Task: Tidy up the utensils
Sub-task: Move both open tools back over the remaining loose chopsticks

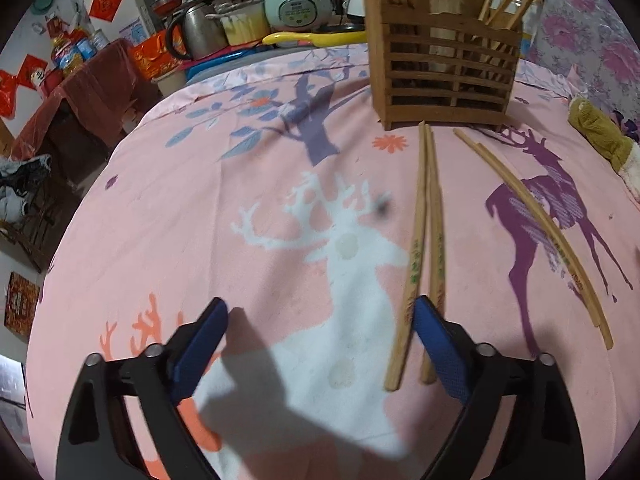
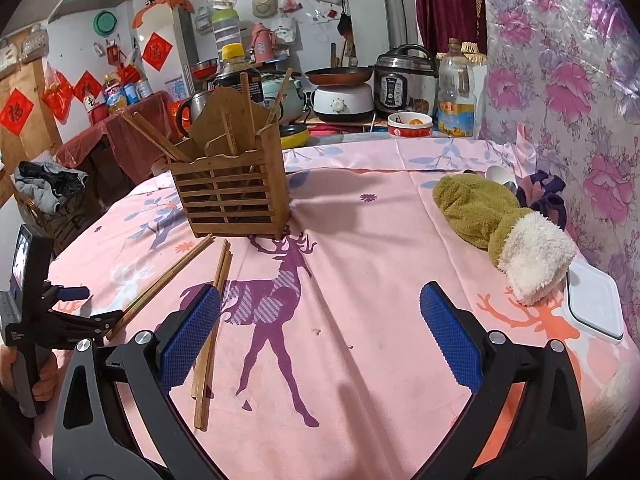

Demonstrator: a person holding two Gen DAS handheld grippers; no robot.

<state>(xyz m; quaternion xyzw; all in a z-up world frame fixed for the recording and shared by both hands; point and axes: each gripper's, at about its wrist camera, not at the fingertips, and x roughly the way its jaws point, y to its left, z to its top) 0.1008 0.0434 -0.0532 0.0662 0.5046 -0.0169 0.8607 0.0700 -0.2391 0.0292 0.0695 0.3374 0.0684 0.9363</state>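
The left claw (image 1: 320, 344) stands apart and empty, its right pad beside a pair of chopsticks (image 1: 424, 248) lying on the counter (image 1: 240, 200) before the wooden holder (image 1: 444, 64). It should centre over both sticks before closing. The right claw (image 2: 320, 336) hangs apart, empty.

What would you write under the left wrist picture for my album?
The open left gripper reaches for a pair of chopsticks on the pink deer cloth, near the wooden holder.

Four loose chopsticks (image 1: 424, 240) lie in two pairs before one wooden holder (image 1: 444, 60); one soft toy (image 2: 500, 220).
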